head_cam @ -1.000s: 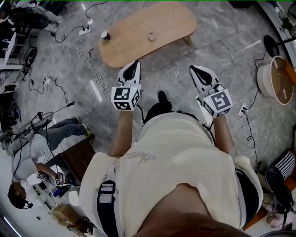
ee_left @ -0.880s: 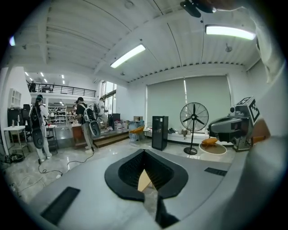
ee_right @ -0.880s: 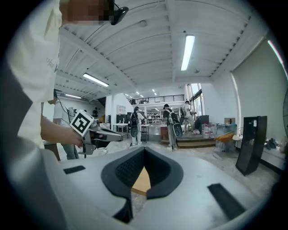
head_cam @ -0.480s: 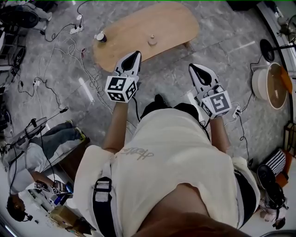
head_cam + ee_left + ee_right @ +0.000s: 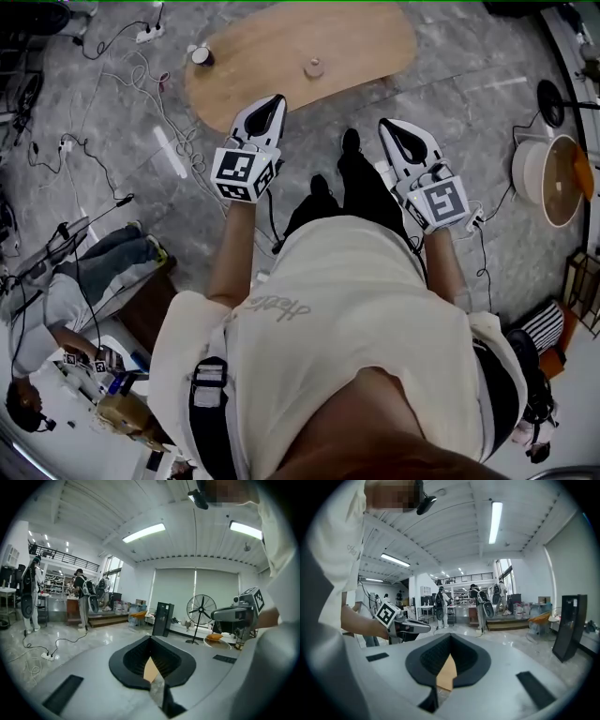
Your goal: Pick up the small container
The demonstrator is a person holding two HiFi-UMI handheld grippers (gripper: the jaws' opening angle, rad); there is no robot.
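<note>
Where cables (image 5: 138, 67) sprawl, small container (image 5: 314, 67) on table (image 5: 272, 42)

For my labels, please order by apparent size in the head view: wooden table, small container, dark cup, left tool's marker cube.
1. wooden table
2. marker cube on the left tool, but nearer the camera, so unsure
3. dark cup and small container look alike; I do not rank them.

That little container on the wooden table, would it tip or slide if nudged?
The small container looks squat, so it probably resists tipping. It is tiny, so likely light, and might slide on the smooth wooden table. Its material is too small to tell.
</note>
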